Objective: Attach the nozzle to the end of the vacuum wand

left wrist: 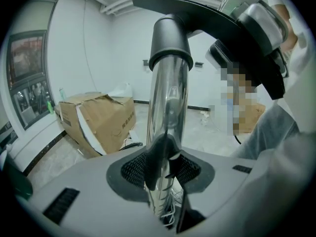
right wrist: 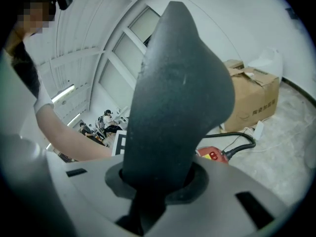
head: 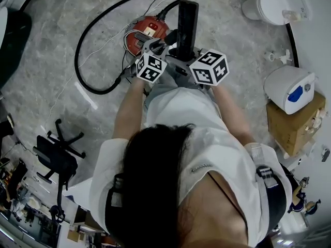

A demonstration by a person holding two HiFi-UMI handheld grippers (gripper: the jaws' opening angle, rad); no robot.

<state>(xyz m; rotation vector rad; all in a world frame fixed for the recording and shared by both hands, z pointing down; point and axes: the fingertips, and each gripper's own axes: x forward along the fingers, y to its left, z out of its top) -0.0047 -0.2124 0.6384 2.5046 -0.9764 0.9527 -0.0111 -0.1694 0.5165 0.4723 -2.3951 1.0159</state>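
In the left gripper view a chrome vacuum wand [left wrist: 165,112] stands upright with a black collar [left wrist: 170,41] at its top. My left gripper [left wrist: 165,169] is shut on the wand. My right gripper [right wrist: 155,181] is shut on the black nozzle [right wrist: 177,93], whose broad body fills the right gripper view. In the head view both grippers meet in front of the person, left gripper [head: 156,49] and right gripper [head: 185,56], and the black nozzle [head: 187,19] rises above them. The red vacuum body [head: 147,31] and its black hose [head: 85,40] lie on the floor behind. The joint between wand and nozzle is hidden.
On the marble floor to the right are a cardboard box [head: 294,124], a white and blue appliance [head: 289,88] and a white round unit [head: 274,4]. A black chair base [head: 59,154] stands at the left. An open cardboard box [left wrist: 98,120] sits by the wall.
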